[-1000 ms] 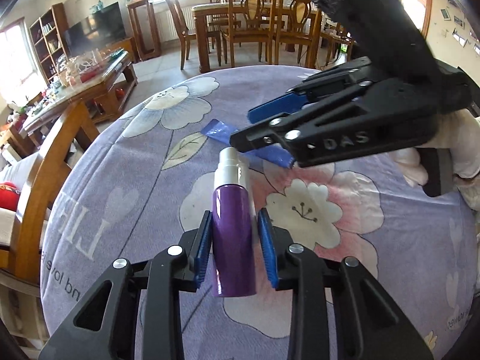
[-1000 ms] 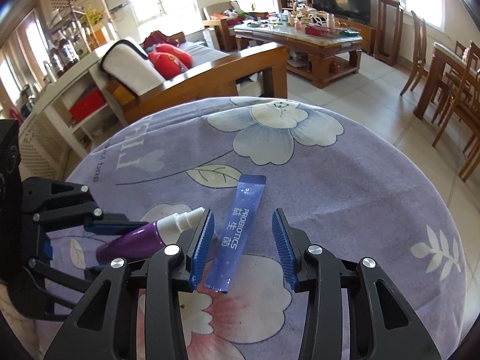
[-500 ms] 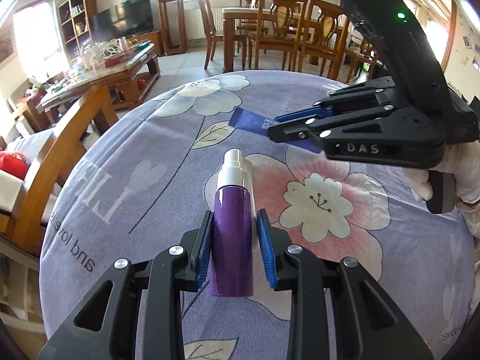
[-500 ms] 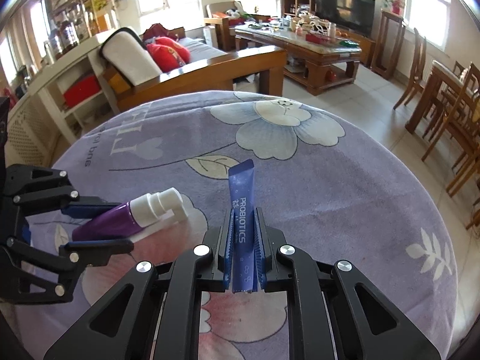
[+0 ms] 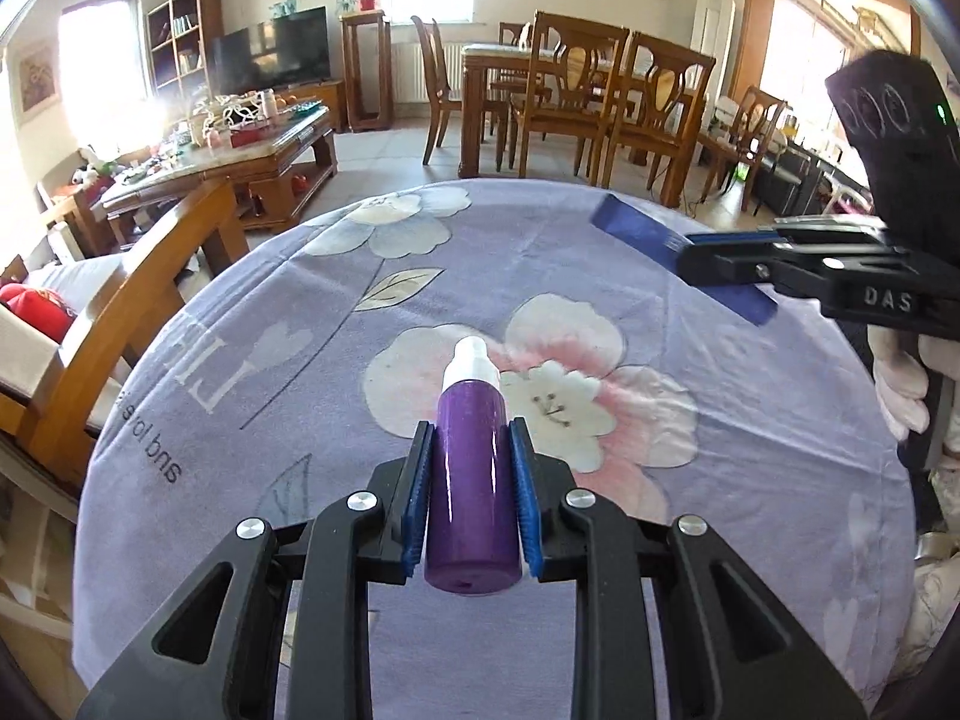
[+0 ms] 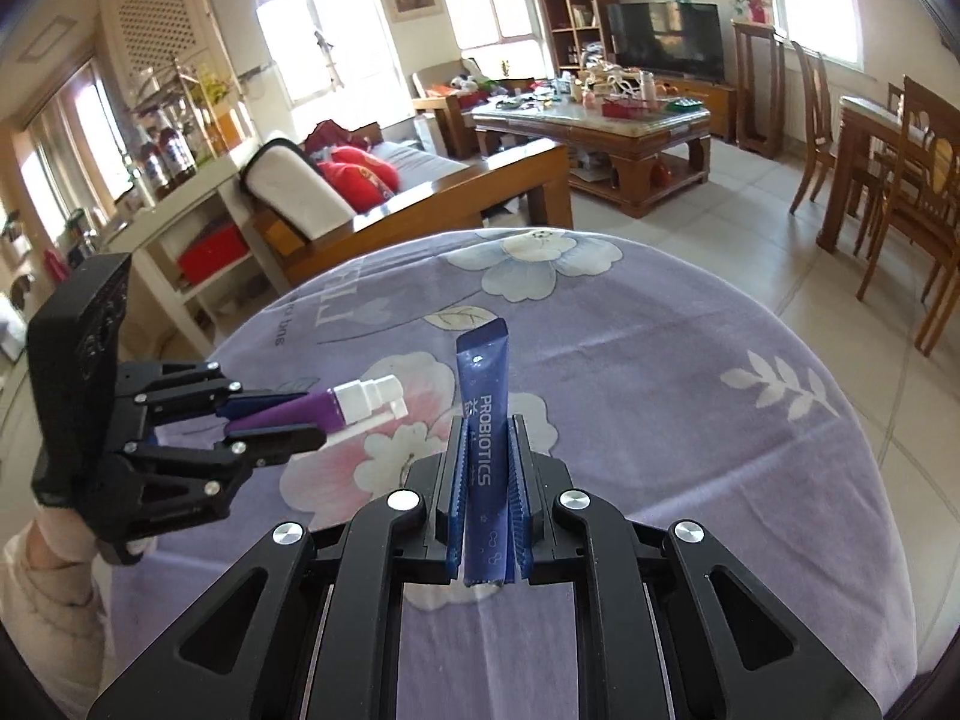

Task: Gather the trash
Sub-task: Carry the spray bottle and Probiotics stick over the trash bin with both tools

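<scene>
Left wrist view: left gripper [image 5: 471,495] clamped on purple spray bottle [image 5: 474,480]; blue pads press both sides of the bottle body, white nozzle end pointing away from the camera.
Left jaws: narrowed a little further just now, bottle between them and gripped.
Bottle position: above the desk [image 5: 300,372], over the pink-and-white flower print at the desk's middle; whether it touches the cloth cannot be told from this view.
Right gripper in left view: right gripper [image 5: 690,261] comes in from the right edge above the desk, seen side-on, holding blue sachet [image 5: 654,240] by its middle; both sachet ends stick out past the fingers.
Right wrist view: right gripper [image 6: 486,498] pinched on the blue sachet [image 6: 483,402], print reads "PROBIOTICS"; sachet stands up between the pads, top end tilted away over the desk [image 6: 660,390].
Right jaws: closed down within the last second, now gripping the sachet.
Left gripper in right view: left gripper [image 6: 300,417] at the desk's left side, purple spray bottle [image 6: 288,411] held roughly level, nozzle toward the desk's centre.
Person: pale gloved hand [image 5: 900,384] behind the right gripper; light sleeve [image 6: 42,594] under the left gripper.
Desk cover: lavender cloth with flower and leaf print, covers the desk's round top.
</scene>
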`<action>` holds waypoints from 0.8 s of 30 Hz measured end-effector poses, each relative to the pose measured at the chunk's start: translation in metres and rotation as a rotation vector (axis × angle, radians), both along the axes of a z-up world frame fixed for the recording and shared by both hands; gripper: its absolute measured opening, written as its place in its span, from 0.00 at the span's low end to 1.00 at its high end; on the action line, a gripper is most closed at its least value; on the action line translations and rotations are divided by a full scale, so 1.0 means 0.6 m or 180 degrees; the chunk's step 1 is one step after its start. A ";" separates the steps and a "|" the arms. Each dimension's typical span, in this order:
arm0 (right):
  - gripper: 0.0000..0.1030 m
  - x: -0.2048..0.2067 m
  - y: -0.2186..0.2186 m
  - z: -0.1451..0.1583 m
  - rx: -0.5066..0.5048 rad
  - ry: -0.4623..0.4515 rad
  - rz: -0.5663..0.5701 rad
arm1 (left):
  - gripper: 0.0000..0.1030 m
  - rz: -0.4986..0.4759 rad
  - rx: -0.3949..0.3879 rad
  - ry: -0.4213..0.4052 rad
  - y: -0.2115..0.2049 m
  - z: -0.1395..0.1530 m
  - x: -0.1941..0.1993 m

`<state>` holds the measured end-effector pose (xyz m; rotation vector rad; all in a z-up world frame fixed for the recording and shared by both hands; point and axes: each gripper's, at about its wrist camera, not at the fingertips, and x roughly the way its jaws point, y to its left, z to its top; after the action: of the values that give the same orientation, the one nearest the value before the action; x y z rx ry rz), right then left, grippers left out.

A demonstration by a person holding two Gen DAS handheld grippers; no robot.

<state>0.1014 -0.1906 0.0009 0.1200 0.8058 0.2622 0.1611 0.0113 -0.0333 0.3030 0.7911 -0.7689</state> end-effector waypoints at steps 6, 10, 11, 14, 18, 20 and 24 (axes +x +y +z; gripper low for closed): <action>0.13 -0.095 -0.059 0.026 0.0068 -0.0115 -0.0120 | 0.24 -0.0115 -0.0153 -0.0135 -0.044 0.031 -0.065; 0.13 -0.154 -0.108 0.034 0.0118 -0.0167 -0.0229 | 0.24 -0.0225 -0.0223 -0.0181 -0.085 0.045 -0.104; 0.13 -0.169 -0.121 0.036 0.0127 -0.0180 -0.0259 | 0.24 -0.0247 -0.0241 -0.0189 -0.095 0.047 -0.113; 0.13 -0.209 -0.155 0.041 0.0140 -0.0220 -0.0340 | 0.24 -0.0328 -0.0290 -0.0215 -0.135 0.054 -0.141; 0.13 -0.265 -0.211 0.047 0.0177 -0.0284 -0.0483 | 0.24 -0.0440 -0.0323 -0.0271 -0.184 0.063 -0.173; 0.13 -0.293 -0.239 0.050 0.0194 -0.0313 -0.0559 | 0.24 -0.0522 -0.0353 -0.0294 -0.215 0.067 -0.192; 0.13 -0.349 -0.292 0.053 0.0220 -0.0355 -0.0730 | 0.24 -0.0675 -0.0397 -0.0316 -0.270 0.071 -0.226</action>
<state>-0.1082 -0.3657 0.0327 0.2587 0.6655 0.0791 0.0254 -0.1506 0.0095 0.3137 0.6206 -0.9909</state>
